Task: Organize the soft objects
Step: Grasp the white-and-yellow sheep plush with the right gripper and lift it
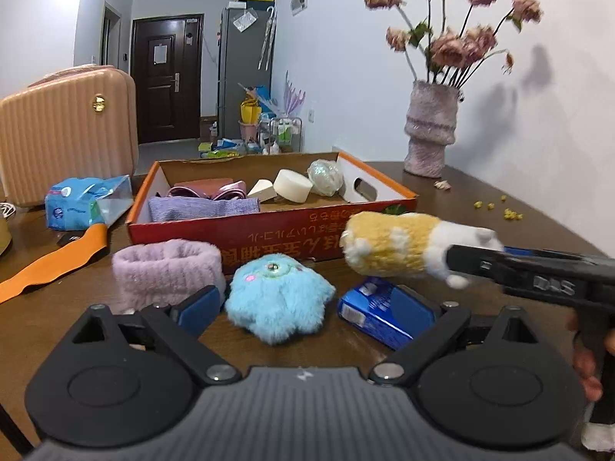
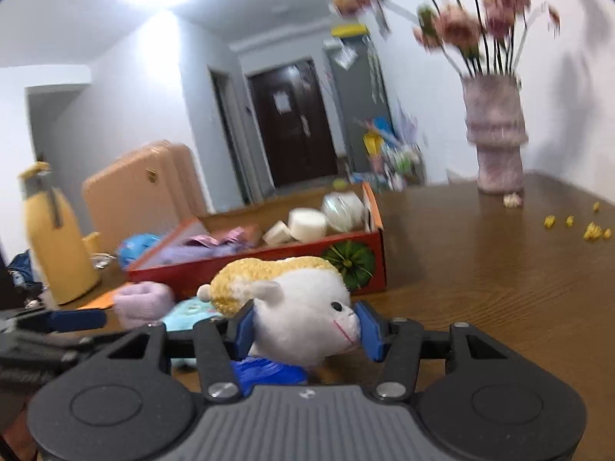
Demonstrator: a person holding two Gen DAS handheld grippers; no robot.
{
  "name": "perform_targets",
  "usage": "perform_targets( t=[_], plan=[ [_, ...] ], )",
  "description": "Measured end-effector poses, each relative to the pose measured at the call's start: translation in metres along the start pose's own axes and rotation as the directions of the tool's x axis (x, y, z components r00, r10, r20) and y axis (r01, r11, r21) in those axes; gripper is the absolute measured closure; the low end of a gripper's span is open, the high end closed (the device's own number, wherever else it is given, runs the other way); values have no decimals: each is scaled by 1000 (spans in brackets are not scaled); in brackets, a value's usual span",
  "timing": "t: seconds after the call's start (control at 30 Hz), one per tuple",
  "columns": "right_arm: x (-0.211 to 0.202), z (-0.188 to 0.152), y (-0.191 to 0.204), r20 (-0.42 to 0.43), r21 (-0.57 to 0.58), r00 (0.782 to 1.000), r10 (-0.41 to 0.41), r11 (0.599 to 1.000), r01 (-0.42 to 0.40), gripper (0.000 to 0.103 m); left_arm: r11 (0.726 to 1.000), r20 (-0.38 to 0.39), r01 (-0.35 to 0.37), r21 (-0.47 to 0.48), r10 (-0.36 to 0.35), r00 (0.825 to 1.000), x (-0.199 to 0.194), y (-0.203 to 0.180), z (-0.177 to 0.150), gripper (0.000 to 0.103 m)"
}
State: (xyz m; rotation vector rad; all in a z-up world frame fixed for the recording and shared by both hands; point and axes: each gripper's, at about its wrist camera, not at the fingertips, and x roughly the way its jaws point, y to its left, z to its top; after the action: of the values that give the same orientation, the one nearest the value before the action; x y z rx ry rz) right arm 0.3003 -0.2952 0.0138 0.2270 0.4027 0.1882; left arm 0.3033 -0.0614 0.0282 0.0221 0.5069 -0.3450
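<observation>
A yellow-and-white plush sheep point(image 2: 300, 307) hangs above the table with my right gripper point(image 2: 305, 332) shut on its white head. In the left wrist view the plush sheep point(image 1: 396, 246) is held from the right by the right gripper point(image 1: 461, 261), just in front of the red cardboard box point(image 1: 269, 230). My left gripper point(image 1: 307, 307) stands open around a fluffy blue plush point(image 1: 276, 296) on the table, pads clear of it. A purple fuzzy band point(image 1: 169, 269) lies left of it, a blue tissue pack point(image 1: 376, 311) to its right.
The box holds purple cloths point(image 1: 203, 205), white sponges point(image 1: 292, 186) and a clear ball. A vase of dried flowers point(image 1: 430, 130) stands at the back right. A pink suitcase point(image 1: 69, 130), a blue wipes pack point(image 1: 80, 201), an orange strip point(image 1: 50, 265) and a yellow bottle point(image 2: 54, 238) are on the left.
</observation>
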Motion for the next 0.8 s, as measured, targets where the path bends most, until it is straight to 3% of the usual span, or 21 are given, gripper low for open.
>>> perform_targets(
  t=[0.1, 0.23, 0.3, 0.33, 0.4, 0.5, 0.53, 0.7, 0.8],
  plan=[
    [-43, -17, 15, 7, -69, 1000, 20, 997, -20, 50, 1000, 6, 7, -11, -7, 1000, -27, 1, -12, 5],
    [-74, -51, 29, -52, -119, 994, -92, 989, 85, 49, 1000, -16, -2, -9, 2, 1000, -47, -3, -29, 5],
    [-79, -63, 33, -113, -102, 988, -102, 991, 91, 46, 1000, -23, -4, -14, 3, 1000, -54, -3, -35, 5],
    [-82, -68, 39, -150, -96, 985, -83, 993, 69, 45, 1000, -23, -5, -17, 5, 1000, -57, -3, -38, 5],
    [-92, -73, 56, -200, -101, 979, 44, 993, -65, 44, 999, -13, -28, -24, 28, 1000, -66, 0, -41, 5],
    [-115, -68, 71, -150, -90, 958, 245, 961, -260, 44, 996, 6, -73, -49, 73, 997, -77, 7, -43, 5],
    [-120, -64, 72, -124, -98, 956, 265, 956, -278, 44, 995, 9, -78, -66, 79, 997, -82, 10, -43, 5],
    [-105, -44, 40, -88, -64, 994, 72, 995, -78, 44, 994, -10, 0, -109, -2, 1000, -91, 8, -52, 5],
    [-87, -38, 22, -124, 11, 990, 64, 998, -63, 44, 990, -47, 64, -125, -70, 996, -85, -1, -61, 5]
  ],
)
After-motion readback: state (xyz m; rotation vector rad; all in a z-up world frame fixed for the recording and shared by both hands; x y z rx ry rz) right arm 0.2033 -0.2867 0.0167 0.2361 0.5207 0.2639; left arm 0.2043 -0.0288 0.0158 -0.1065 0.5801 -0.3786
